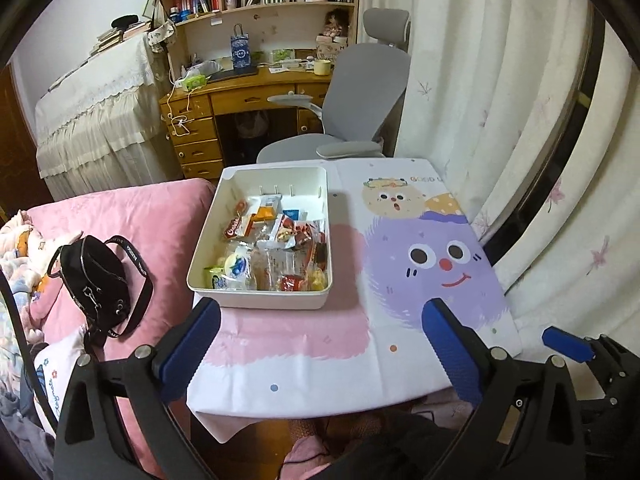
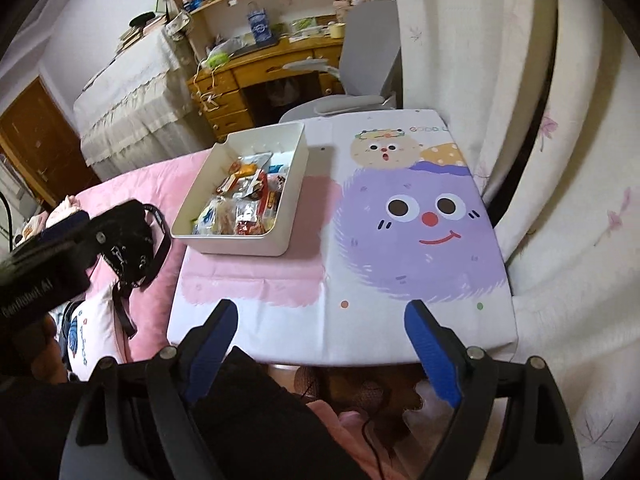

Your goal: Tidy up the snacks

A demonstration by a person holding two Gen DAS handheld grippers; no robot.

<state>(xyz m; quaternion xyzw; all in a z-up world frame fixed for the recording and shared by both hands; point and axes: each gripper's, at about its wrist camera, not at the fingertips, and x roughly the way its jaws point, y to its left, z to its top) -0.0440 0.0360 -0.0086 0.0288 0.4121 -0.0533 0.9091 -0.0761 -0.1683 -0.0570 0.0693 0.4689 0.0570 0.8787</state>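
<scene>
One box of snacks, two grippers, one bag

At frame centre one white box (image 1: 260, 240) holds a heap of wrapped snacks (image 1: 272, 252), too jumbled to count exactly; left of it lies one black bag (image 1: 94, 280). Two grippers show: the left gripper (image 1: 320, 344) along the lower edge, the right gripper (image 2: 320, 344) likewise. One grey chair (image 1: 360, 92) stands at upper centre.

Tablecloth (image 2: 360, 280) reads "GOOD"; blue bag (image 1: 240, 53) perhaps "CHAGEE".

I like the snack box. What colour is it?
The box is plain white, clearest in the left wrist view.
</scene>
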